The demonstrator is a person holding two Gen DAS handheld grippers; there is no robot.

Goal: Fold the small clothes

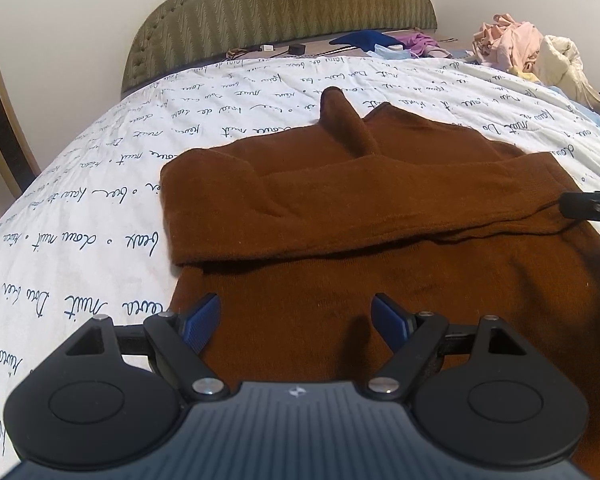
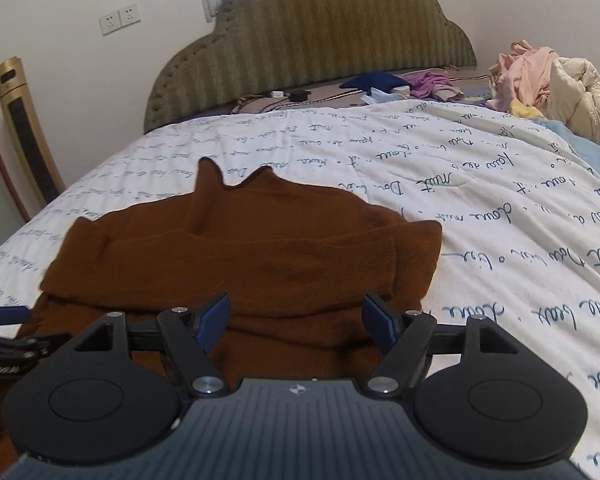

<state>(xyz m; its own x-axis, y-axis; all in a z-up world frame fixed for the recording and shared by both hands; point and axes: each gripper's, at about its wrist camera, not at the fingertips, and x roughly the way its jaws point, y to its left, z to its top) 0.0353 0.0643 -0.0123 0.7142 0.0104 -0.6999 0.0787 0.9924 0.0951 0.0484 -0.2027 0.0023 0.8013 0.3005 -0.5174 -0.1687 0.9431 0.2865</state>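
matt fuzzy knit sweater (image 1: 380,208) on smooth quilted cotton bedspread (image 1: 100,184)

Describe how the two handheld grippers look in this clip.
The left gripper and right gripper look alike: black linkage arms with silver screws, round black side discs, a ribbed dark grey body bearing a small white logo, and blue textured pads. No cables or sleeves show.

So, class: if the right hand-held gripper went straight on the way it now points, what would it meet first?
Most likely the brown sweater. The right hand-held gripper is open, tilted down over the garment, with the folded-over sleeve band just ahead. Depth is hard to judge, so the exact spot is uncertain.
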